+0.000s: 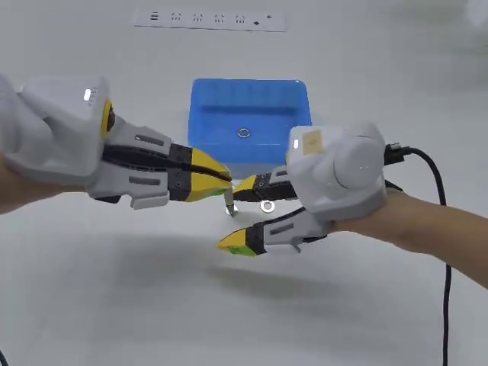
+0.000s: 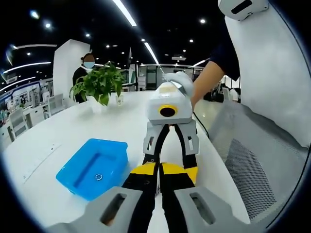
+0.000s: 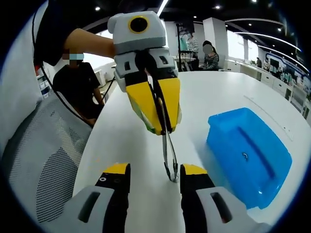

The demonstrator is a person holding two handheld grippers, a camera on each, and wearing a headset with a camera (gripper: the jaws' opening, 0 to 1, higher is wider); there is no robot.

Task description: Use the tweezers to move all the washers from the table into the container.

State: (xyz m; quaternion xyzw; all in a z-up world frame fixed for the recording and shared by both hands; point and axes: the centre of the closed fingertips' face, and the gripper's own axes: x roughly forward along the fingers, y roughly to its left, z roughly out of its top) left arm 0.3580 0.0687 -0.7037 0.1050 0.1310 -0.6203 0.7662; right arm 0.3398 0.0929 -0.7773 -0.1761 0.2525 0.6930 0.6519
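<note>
1. One washer (image 1: 268, 206) lies flat on the table (image 1: 152, 290), just in front of the container (image 1: 248, 85) and under the right gripper's upper jaw. A second washer (image 1: 243, 133) is already inside the container.
2. Handling guess: it's a tiny metal ring, so light, stiff and slippery, and lying flat it'd be fiddly. Probably best pinched across the rim, or with one tip through the hole.
3. The tweezers (image 3: 166, 145) point down with the tips at or just above the table, near that loose washer but not on it. Can't tell whether the tips are squeezed together.
4. The left gripper (image 1: 226, 183) has its jaws clamped on the upper part of the tweezers.
5. The right gripper (image 3: 155, 171) faces it with jaws spread wide and nothing in them, one on each side of the tweezer tips.
6. Likely risk: squeeze too hard and the washer pings away.
</note>
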